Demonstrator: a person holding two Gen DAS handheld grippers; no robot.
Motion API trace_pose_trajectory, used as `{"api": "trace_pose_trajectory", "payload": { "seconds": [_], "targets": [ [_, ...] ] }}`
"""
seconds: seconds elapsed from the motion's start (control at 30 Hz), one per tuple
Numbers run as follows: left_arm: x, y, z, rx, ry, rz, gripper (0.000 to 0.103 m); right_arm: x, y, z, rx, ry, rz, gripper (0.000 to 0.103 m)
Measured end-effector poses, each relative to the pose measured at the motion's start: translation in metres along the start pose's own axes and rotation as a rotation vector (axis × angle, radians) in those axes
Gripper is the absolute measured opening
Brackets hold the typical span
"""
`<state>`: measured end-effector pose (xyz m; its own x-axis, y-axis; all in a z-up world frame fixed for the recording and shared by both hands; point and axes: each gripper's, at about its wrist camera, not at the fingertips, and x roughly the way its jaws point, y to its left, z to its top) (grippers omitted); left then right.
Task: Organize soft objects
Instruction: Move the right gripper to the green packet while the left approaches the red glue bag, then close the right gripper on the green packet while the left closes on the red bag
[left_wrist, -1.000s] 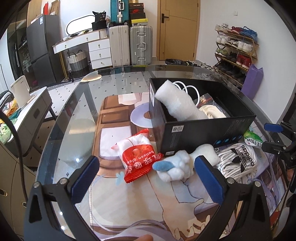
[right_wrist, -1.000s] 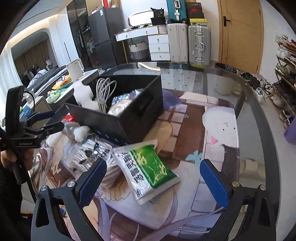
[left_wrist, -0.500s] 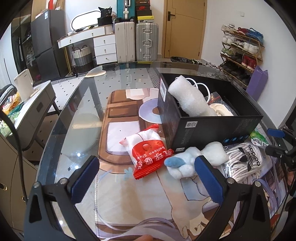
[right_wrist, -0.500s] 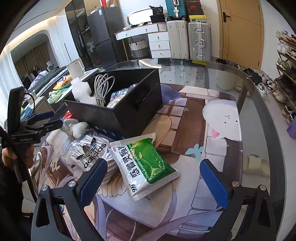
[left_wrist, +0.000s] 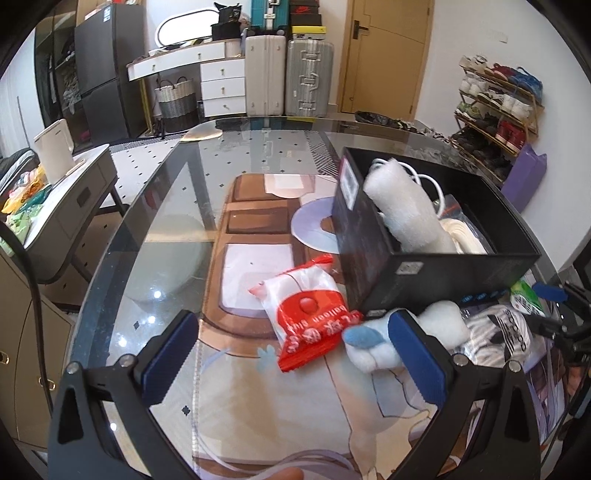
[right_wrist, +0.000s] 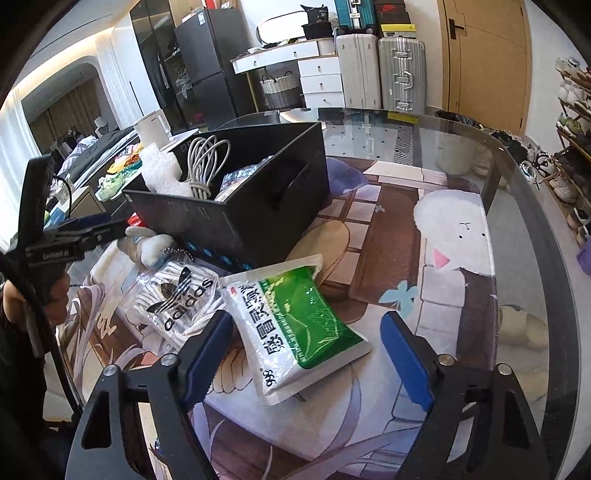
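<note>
Two claws, both spread wide and holding nothing: left gripper with ribbed blue pads hanging above the table, right gripper the same, low over its packet

One red and white crinkly pouch lying flat between the left pads, printed "balloon glue"; one fluffy white plush toy with a blue felt ear just beside it, against the right pad and touching the box corner

One glossy green and white flat sachet between the right pads; one clear bag of striped white fabric marked adidas touching its left edge

One rigid black rectangular box on the glass table, holding one white foam roll, one coil of grey cable and one clear plastic packet

Red pouch in full in the left view only, a mere sliver at the box corner in the right; cable coil and sachet plain in the right view, sachet only a green corner in the left
</note>
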<state>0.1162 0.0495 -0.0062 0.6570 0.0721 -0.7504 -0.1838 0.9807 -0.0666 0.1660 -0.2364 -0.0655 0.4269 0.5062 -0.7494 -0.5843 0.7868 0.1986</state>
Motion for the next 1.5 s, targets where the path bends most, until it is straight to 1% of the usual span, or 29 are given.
{"api": "trace_pose_trajectory", "payload": {
  "seconds": [0.23,0.4,0.53,0.63,1.07,1.13,1.2,1.23,1.27,1.37,1.43,1.5],
  "targets": [
    [0.008,0.013,0.005,-0.039,0.011,0.025,0.103,0.002,0.001,-0.001,-0.01,0.005,-0.003,0.079],
    [0.02,0.014,0.008,-0.022,0.043,0.044,0.103,0.003,0.001,-0.001,-0.013,0.008,-0.005,0.075],
    [0.024,0.012,0.008,-0.015,0.059,0.057,0.103,0.004,0.002,-0.001,-0.018,0.008,-0.007,0.073],
    [0.026,0.014,0.008,-0.015,0.064,0.08,0.103,0.005,0.001,-0.001,-0.02,0.009,-0.01,0.071],
    [0.03,0.015,0.008,-0.016,0.083,0.072,0.102,0.004,0.001,0.001,-0.016,-0.004,-0.017,0.064],
    [0.03,0.013,0.008,-0.011,0.083,0.063,0.097,0.004,0.002,0.001,-0.018,-0.005,-0.018,0.063],
    [0.031,0.011,0.007,-0.003,0.09,0.05,0.084,0.003,0.002,0.001,-0.022,-0.009,-0.017,0.061],
    [0.031,0.011,0.007,0.0,0.095,0.043,0.08,0.003,0.002,0.001,-0.024,-0.01,-0.017,0.059],
    [0.032,0.01,0.007,0.003,0.099,0.032,0.07,0.002,0.003,0.001,-0.025,-0.012,-0.017,0.058],
    [0.029,0.006,0.005,0.023,0.087,0.036,0.05,0.002,0.002,0.001,-0.023,-0.014,-0.018,0.054],
    [0.027,0.005,0.005,0.023,0.083,0.02,0.047,0.002,0.002,0.001,-0.024,-0.016,-0.027,0.049],
    [0.025,0.006,0.004,0.022,0.074,0.008,0.044,0.0,0.001,0.001,-0.019,-0.024,-0.028,0.046]
  ]
}}
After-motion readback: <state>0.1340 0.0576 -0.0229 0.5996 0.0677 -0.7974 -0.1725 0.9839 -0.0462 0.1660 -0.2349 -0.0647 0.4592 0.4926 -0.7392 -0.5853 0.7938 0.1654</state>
